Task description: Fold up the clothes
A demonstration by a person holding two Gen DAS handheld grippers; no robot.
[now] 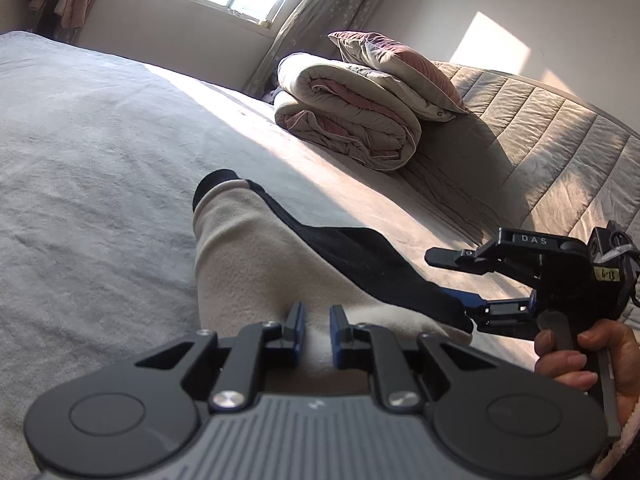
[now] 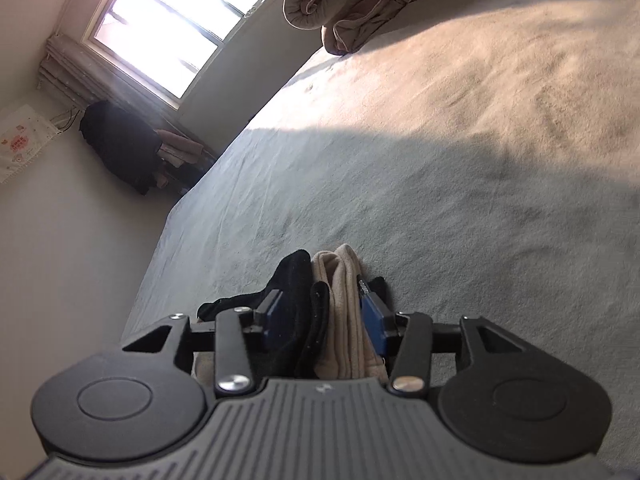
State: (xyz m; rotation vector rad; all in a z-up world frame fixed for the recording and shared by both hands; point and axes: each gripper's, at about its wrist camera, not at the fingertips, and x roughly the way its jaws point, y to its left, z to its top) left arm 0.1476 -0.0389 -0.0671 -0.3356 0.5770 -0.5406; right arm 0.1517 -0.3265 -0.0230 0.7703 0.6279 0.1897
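- Left wrist view: beige fleece garment with black trim (image 1: 256,256) on grey bed sheet (image 1: 88,152); left gripper (image 1: 317,330) fingers narrowly apart above it; right gripper (image 1: 460,280) at black edge.
- Right wrist view: right gripper (image 2: 324,316) fingers clamped on bunched beige and black cloth (image 2: 340,300).

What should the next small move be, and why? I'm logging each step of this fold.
Probably shut the left gripper on the beige-and-black garment. Its jaws stand a little apart over the beige cloth with nothing pinched, while the right gripper already has black and beige layers bunched between its fingers. With both ends held, the piece could be lifted off the bed and folded.
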